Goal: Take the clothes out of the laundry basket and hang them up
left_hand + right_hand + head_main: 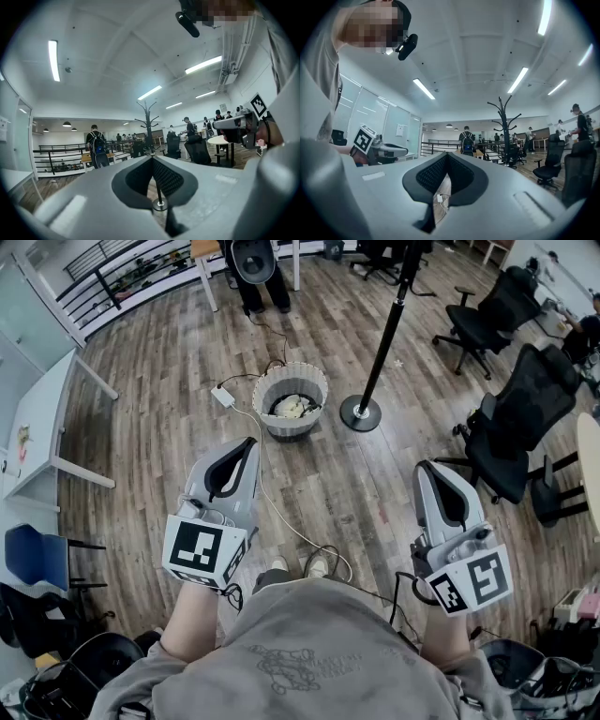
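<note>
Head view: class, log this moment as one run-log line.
left gripper: shut, empty | right gripper: shut, empty | clothes: in basket on floor | coat stand: bare

Greys, black and wood-brown showing throughout
Left gripper (250, 442) and right gripper (424, 466) are showing pale grey shells, black textured pads and black-and-white square markers; laundry basket (291, 427) is reading white and ribbed; clothes (292, 407) are looking cream and dark; floor (169, 362) is showing brown-grey wood-grain planks; coat stand (361, 414) black
</note>
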A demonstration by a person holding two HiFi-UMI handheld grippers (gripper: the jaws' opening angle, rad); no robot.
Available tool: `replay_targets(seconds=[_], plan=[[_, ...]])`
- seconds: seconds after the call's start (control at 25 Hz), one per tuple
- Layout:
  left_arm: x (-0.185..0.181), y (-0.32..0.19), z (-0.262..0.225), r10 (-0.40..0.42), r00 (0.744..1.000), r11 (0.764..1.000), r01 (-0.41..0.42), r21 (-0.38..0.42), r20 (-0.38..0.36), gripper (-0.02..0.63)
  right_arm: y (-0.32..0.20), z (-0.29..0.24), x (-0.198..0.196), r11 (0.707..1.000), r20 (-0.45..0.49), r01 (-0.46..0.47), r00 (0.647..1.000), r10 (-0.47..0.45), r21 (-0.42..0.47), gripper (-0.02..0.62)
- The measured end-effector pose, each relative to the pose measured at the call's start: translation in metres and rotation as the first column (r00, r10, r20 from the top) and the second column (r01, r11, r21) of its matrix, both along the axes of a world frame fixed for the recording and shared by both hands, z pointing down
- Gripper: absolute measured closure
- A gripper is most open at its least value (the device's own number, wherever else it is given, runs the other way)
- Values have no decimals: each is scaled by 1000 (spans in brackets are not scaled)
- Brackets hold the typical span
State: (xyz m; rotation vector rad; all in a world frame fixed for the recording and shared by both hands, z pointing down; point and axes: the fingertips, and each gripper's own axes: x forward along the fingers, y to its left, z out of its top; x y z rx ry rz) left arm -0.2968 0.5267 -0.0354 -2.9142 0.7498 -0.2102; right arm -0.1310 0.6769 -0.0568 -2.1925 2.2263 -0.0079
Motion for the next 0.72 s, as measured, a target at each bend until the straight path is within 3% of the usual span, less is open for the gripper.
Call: replay_targets(seconds=[0.32,0.64,0.68,0.72], plan=[[8,3,1,5,1000,1000,-5,-4,3,605,2,-5,12,999,67,-3,998,0,32,568],[11,4,0,-43,999,999,43,-10,-10,604,10,-2,23,999,38,-23,999,21,35,567],[11,5,0,-44,999,999,43,-27,-27,603,12,-1,25,999,40,-30,999,28,37,539],[12,5,-1,-41,998,998,39,-46,-45,554,12,0,27,999,43,-35,999,33,37,455]])
